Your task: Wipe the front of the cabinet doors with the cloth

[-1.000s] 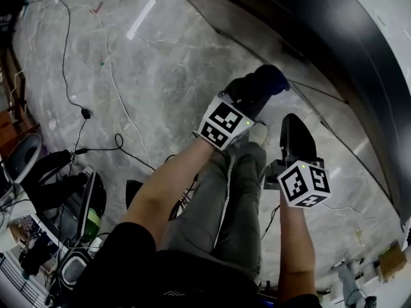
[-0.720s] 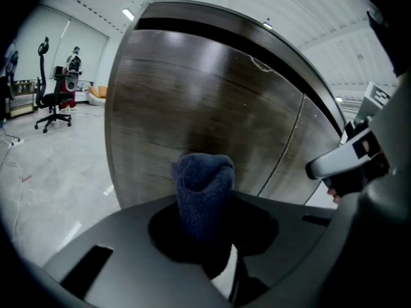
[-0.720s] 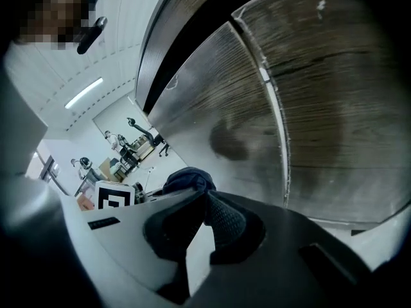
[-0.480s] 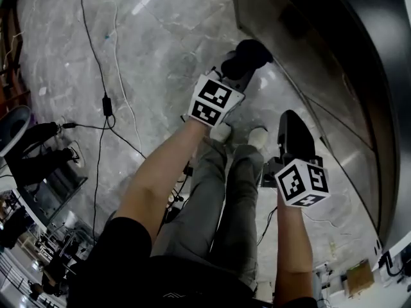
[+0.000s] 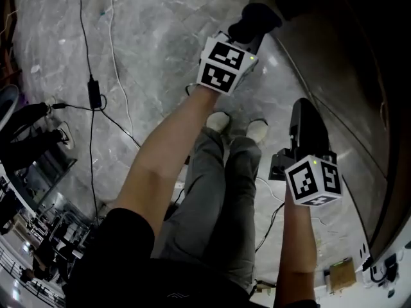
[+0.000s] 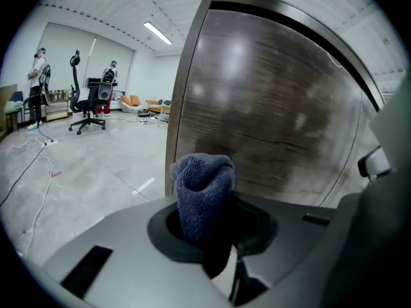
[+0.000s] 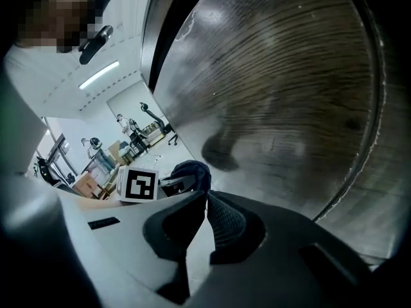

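I've swung my left gripper, clamped on the cloth, in close to the cabinet door at its left edge, so wiping can probably start; my right gripper waits beside the door, jaws together and empty.

The cloth in my left gripper is blue knit, fuzzy, matt. The cabinet door is dark wood grain w/ a smooth semi-gloss sheen, soft reflections. The floor is grey, marble-look, polished, glossy. Both shells are smooth matt grey plastic. My right gripper has black pads, fine-textured, rubbery-looking.
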### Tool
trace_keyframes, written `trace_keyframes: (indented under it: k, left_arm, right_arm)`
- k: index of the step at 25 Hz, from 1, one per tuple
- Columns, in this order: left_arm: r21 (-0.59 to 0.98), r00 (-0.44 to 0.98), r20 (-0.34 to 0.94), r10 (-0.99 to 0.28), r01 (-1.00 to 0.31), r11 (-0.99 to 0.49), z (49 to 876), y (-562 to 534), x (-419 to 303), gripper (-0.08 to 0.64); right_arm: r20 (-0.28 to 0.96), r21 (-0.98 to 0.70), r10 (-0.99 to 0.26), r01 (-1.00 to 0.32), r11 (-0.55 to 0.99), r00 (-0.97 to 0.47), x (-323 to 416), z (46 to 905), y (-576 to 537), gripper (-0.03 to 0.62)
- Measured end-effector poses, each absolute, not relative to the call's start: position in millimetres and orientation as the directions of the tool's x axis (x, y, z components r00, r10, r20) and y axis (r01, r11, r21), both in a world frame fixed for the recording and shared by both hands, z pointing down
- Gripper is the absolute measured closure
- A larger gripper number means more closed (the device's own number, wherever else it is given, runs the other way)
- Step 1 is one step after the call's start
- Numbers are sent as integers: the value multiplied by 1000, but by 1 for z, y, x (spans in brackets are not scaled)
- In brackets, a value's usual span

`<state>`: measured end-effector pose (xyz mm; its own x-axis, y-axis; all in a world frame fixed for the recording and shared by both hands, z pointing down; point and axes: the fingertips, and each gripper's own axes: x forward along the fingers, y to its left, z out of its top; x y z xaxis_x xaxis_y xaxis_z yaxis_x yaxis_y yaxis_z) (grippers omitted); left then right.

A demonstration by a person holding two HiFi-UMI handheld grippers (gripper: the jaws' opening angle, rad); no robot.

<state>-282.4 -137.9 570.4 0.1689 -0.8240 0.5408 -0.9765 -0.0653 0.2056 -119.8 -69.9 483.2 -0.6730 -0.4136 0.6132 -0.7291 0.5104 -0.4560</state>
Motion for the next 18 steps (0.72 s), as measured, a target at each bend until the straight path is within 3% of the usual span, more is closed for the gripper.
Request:
trace_keyframes:
  k: [18]
  left_arm:
    - [228, 436, 519, -735, -900, -372, 559, -121, -149, 491]
  right_arm:
    - [611, -451, -490, -782, 431, -622, -75, 475, -67, 555]
